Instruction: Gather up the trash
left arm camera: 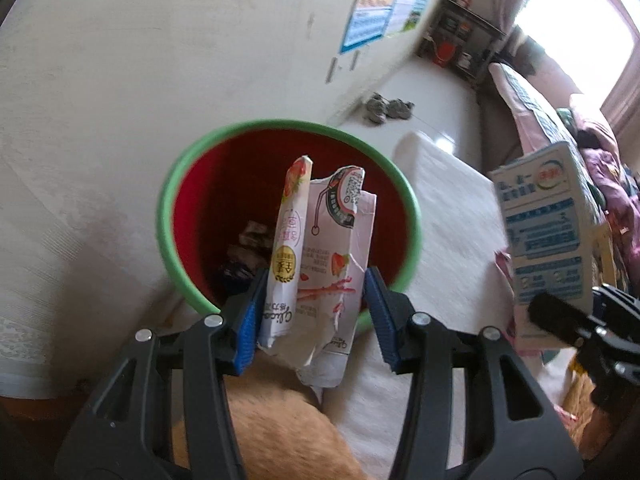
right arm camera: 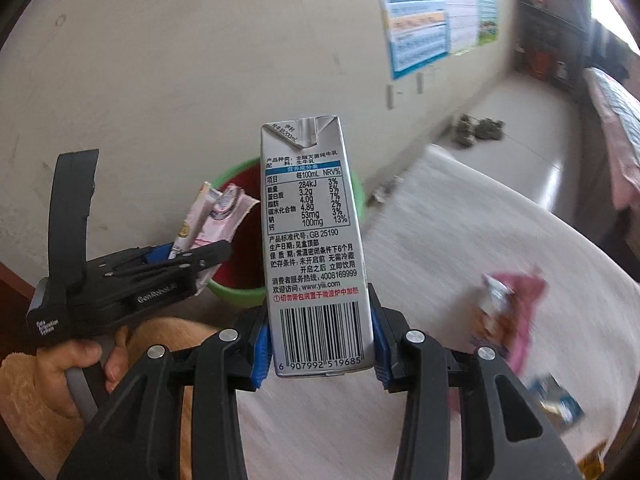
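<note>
Your left gripper (left arm camera: 312,312) clamps a torn pink wrapper (left arm camera: 316,256), long axis pointing into the red bin (left arm camera: 288,216). Your right gripper (right arm camera: 320,344) clamps a silver milk carton (right arm camera: 316,240), upright, beside the bin.

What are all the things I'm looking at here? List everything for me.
Trash bin: one, green rim, red inside, on the table by the wall, some dark trash at the bottom.
Torn snack box: one, white and pink with strawberry print, between the left gripper's fingers, over the bin.
Milk carton: one, silver-grey with a blue band, upright in the right gripper.
Pink wrapper: one, blurred, lying on the table.
Blue packet: one, blurred, at the table's near edge.
Table: one, pale cloth cover.
Posters: several, blue and white, on the wall.
Shoes: a grey pair, on the floor.
Left gripper: black, blue pads.
Right gripper: black, blue pads.
Left hand: on the left gripper's handle.
</note>
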### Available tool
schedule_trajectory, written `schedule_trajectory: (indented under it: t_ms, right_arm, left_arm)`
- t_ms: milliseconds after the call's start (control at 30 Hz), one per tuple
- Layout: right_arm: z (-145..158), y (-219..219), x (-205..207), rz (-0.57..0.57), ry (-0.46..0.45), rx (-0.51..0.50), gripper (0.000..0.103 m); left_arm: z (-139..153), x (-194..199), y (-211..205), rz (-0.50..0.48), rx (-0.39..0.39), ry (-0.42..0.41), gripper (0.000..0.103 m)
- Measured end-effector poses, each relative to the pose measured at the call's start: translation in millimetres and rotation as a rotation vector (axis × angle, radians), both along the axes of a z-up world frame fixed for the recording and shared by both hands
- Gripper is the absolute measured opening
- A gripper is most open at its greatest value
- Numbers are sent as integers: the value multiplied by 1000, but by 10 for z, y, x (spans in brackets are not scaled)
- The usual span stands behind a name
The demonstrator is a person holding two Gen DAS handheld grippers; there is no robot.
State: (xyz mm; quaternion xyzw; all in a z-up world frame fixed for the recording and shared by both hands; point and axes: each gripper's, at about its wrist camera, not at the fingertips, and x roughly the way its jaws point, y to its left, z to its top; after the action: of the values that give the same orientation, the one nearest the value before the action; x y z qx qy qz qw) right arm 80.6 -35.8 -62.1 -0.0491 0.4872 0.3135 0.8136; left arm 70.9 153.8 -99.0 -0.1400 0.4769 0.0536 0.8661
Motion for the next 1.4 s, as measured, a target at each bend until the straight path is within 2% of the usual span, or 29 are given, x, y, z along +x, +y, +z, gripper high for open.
schedule_trajectory:
  t_ms: [200, 300, 333, 400, 433, 633, 733, 900, 1000, 1133, 1200, 1300, 1400]
  right_arm:
    - [-72, 418, 113, 85, -1, -42, 39]
    - [-128, 514, 179, 91, 12, -42, 40]
    - [-135, 515, 202, 85, 13, -37, 41]
    - [-135, 492, 232, 69, 25, -10, 60]
    - [-128, 446, 245, 55, 25, 16, 64]
    - [-29, 174, 167, 34, 19, 23, 64]
    - [53, -215, 101, 0, 9, 20, 64]
    - [155, -1032, -46, -121, -5, 6, 64]
    - [95, -1615, -134, -232, 13, -34, 64]
    - [-104, -2461, -268, -447, 17, -172, 66]
    - [-218, -2808, -312, -540, 50, -234, 66]
    - [-447, -3338, -417, -663, 157, -282, 66]
    - [-632, -3601, -507, -690, 225, -330, 66]
  left_arm:
    - [-94, 119, 234, 77, 11, 30, 48]
    - [-145, 121, 303, 116, 1, 27, 69]
    - [-146, 110, 330, 127, -3, 21, 70]
    - [-165, 82, 345, 139, -8, 22, 72]
    - [-173, 69, 347, 141, -6, 25, 73]
    - [-150, -34, 271, 120, -8, 29, 73]
    - [-89, -94, 101, 75, 12, 17, 73]
    - [-67, -168, -278, -25, -12, 12, 73]
    - [-73, -199, -569, -108, -24, 11, 73]
    - [-113, -283, -1043, -245, -53, 37, 73]
    - [-162, -334, -1259, -305, -85, 63, 73]
    - [-229, -460, -1657, -426, -124, 112, 73]
    - [-247, -598, -2071, -562, -133, 140, 73]
